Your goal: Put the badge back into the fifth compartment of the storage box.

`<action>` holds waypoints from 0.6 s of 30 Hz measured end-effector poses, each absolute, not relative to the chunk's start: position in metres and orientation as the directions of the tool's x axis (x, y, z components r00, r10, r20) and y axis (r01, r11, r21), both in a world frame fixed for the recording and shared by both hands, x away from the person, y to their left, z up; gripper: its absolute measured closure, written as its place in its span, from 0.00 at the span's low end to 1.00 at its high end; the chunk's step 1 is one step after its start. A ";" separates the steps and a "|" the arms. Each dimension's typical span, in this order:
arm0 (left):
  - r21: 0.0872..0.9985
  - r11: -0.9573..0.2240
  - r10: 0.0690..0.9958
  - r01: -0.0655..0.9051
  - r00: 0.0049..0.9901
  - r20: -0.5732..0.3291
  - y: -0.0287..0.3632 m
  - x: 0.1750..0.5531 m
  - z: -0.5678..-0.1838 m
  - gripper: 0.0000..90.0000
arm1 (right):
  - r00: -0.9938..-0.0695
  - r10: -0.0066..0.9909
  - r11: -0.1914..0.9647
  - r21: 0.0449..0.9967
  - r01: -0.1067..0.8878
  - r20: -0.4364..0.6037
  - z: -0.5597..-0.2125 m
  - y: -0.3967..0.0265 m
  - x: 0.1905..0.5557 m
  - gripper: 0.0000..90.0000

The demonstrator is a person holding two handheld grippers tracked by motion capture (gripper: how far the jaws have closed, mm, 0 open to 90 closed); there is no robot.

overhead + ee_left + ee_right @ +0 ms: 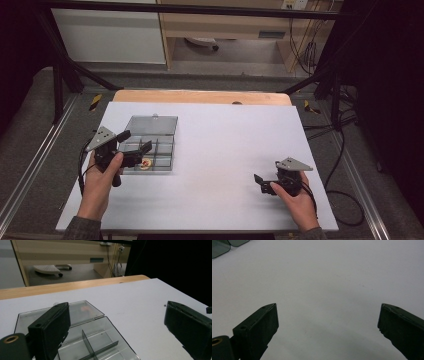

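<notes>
Over the open box, left gripper hovers, jaws spread, empty. Right gripper likewise released. Dipping carelessly could shove the box

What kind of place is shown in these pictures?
Probably a lab or workshop recording station: a black metal frame surrounds the white-topped table, cables hang by a wooden cabinet, and a clear compartment box lies ready.
</notes>
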State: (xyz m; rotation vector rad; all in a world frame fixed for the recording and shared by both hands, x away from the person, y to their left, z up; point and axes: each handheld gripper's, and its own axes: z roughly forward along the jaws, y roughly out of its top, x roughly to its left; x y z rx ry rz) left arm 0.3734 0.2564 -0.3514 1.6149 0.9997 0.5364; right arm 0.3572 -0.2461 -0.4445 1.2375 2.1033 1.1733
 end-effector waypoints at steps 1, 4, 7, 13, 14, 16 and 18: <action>0.943 -0.038 0.827 0.331 0.540 -0.156 0.256 0.372 -0.350 0.08 | -0.508 0.860 0.244 0.834 0.495 0.050 -0.444 -0.246 0.357 0.04; 0.940 -0.055 0.831 0.336 0.537 -0.143 0.256 0.365 -0.345 0.08 | -0.506 0.861 0.239 0.838 0.491 0.051 -0.444 -0.248 0.357 0.04; 0.941 -0.078 0.834 0.329 0.539 -0.119 0.257 0.356 -0.340 0.07 | -0.504 0.862 0.230 0.841 0.490 0.058 -0.443 -0.249 0.357 0.04; 0.946 -0.046 0.858 0.322 0.498 -0.128 0.271 0.339 -0.336 0.07 | -0.518 0.853 0.230 0.847 0.479 0.061 -0.441 -0.249 0.354 0.03; 0.946 -0.043 0.861 0.320 0.493 -0.128 0.274 0.336 -0.336 0.07 | -0.522 0.851 0.233 0.848 0.476 0.059 -0.441 -0.248 0.353 0.03; 0.948 -0.032 0.864 0.317 0.486 -0.134 0.280 0.331 -0.336 0.07 | -0.527 0.848 0.232 0.850 0.473 0.061 -0.440 -0.248 0.351 0.03; 0.949 -0.024 0.864 0.314 0.484 -0.138 0.285 0.326 -0.336 0.07 | -0.531 0.845 0.236 0.851 0.469 0.058 -0.439 -0.248 0.350 0.03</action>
